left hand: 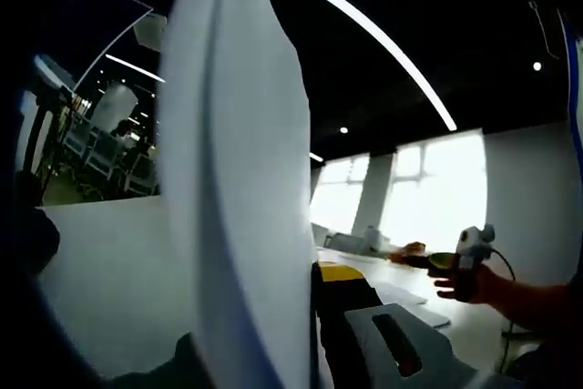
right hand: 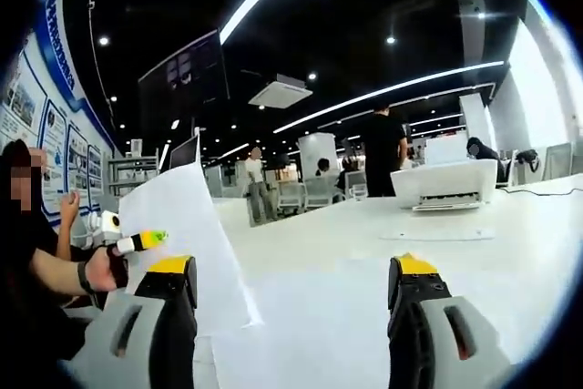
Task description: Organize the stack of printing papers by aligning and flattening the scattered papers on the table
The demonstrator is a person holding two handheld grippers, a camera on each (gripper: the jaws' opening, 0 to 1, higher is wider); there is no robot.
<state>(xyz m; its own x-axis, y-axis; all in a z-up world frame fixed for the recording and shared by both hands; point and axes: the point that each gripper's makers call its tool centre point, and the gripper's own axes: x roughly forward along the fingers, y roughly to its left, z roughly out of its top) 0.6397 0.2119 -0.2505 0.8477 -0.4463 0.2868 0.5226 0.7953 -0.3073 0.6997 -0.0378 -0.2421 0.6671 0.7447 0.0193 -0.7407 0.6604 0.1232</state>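
Note:
A stack of white printing papers (left hand: 241, 189) stands upright and edge-on in the left gripper view. My left gripper (left hand: 301, 280) is shut on it; the yellow-tipped right jaw presses against it and the other jaw is hidden behind the sheets. In the right gripper view the same papers (right hand: 187, 243) rise at the left, held by the left gripper (right hand: 146, 241) in a person's hand. My right gripper (right hand: 291, 266) is open wide above the white table (right hand: 346, 225), nothing between its jaws. It also shows far right as the right gripper (left hand: 414, 257), apart from the papers.
A white printer (right hand: 446, 184) sits on the table's far right, with a loose sheet (right hand: 437, 234) lying flat before it. A person (right hand: 383, 148) stands behind the table, others and chairs further back. Bright windows (left hand: 428, 189) lie beyond the table.

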